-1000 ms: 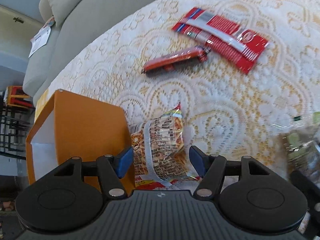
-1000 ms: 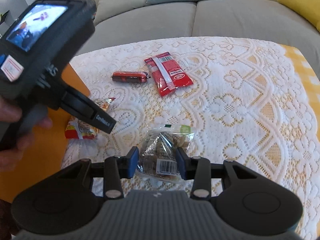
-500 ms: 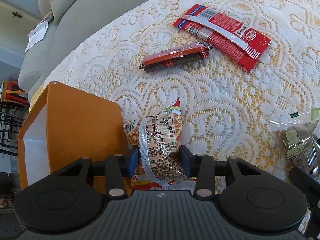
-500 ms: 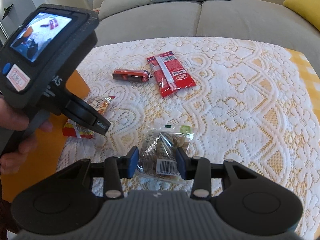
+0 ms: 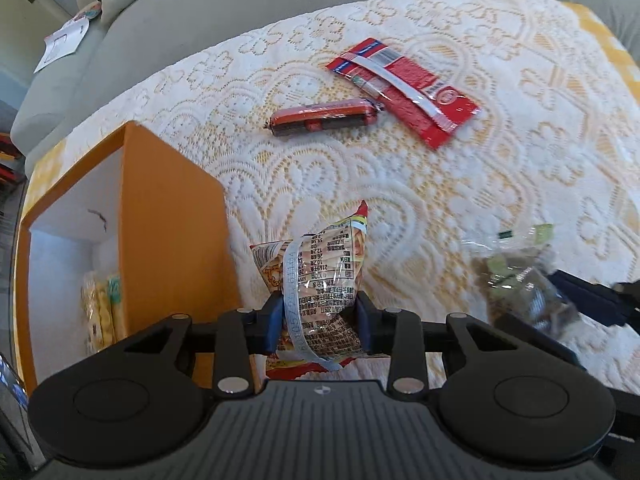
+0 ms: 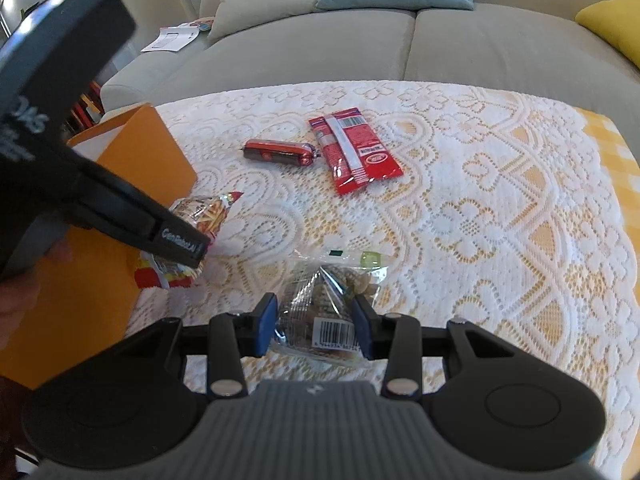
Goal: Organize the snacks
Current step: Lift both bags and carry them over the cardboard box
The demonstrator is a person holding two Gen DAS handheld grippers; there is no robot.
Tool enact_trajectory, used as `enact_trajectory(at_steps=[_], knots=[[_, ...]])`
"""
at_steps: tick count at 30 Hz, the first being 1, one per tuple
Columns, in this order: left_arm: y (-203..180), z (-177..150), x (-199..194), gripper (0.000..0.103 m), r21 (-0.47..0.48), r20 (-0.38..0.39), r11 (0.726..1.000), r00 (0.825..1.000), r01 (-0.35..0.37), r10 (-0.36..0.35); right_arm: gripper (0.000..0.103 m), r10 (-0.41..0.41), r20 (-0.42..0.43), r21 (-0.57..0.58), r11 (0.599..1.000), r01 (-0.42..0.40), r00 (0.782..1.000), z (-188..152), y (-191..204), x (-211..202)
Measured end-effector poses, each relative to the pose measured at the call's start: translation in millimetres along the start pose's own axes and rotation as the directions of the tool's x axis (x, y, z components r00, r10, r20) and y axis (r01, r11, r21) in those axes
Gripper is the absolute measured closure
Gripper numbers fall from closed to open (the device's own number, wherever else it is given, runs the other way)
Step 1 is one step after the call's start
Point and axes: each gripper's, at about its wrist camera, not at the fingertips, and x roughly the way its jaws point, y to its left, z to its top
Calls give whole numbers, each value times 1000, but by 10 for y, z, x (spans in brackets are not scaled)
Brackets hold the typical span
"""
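The left gripper (image 5: pixel 318 320) has just closed its jaws on the printed snack bag (image 5: pixel 320 276), beside the orange box (image 5: pixel 172 232) at the table's left edge; the bag's lower end is hidden behind the tool. The right gripper (image 6: pixel 316 326) clamps a clear nut bag (image 6: pixel 320 304), blurred in the left view. In the box, pale packets (image 5: pixel 100 308) are cut off by its wall.

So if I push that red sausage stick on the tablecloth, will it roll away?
The sausage stick looks round and smooth, so it would probably roll sideways. The lace tablecloth may slow it. The red wrapper beside it likely blocks rolling that way.
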Motion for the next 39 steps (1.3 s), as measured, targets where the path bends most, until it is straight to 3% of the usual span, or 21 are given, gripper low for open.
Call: enact_trajectory(at_steps=[11,20,22,25,29,39], knots=[[108,-418,-685,62,-22,100,999,994,40,-38,64,-8,2,-2,1000,8,1000,-192,210,-386],[328,-811,-998,62,-52,161,998,986,38,-29,64,-2,114,-5,1000,2,993,-457,492,-903],[407,-887,-1046,62,-56,172,998,985,29,-19,64,6,148,-17,1000,-4,989,-489,609,-1018],[564,-991,-1149,63,-78,185,994,981,78,-63,64,27,187,-25,999,-23,982,-518,779,-1142],[752,-1109,-1312,63,-102,234,992,971,70,-44,64,51,211,-32,998,-45,976,-507,1000,-1235],[1522,-1262,-1357,63,-229,276,967,960,114,-48,64,121,205,-168,982,-86,971,-203,1575,-1193]])
